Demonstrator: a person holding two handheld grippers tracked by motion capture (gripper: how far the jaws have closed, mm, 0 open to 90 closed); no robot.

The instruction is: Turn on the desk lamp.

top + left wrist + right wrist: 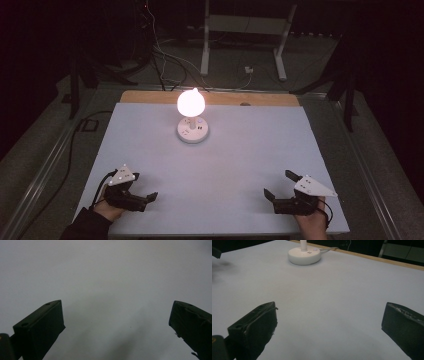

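Overhead, lit lamp (pixel 191 116), right tongs (pixel 329 326) view its base

A glowing lamp (pixel 191 102), blown out to glare at upper centre, lights the table (pixel 240 150); the surroundings are dark, the frames soft and grainy.

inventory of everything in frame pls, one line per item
lamp: 1, white, round base, lit, far centre of the mat
mat: 1, pale grey-white, covers the table
table: 1, wooden edge shows along the far side
cables: several, dark and white, on the floor behind the table
frame: 1, white legs, background floor
left gripper: 1, black, open, near left of the mat
right gripper: 1, black, open, near right of the mat
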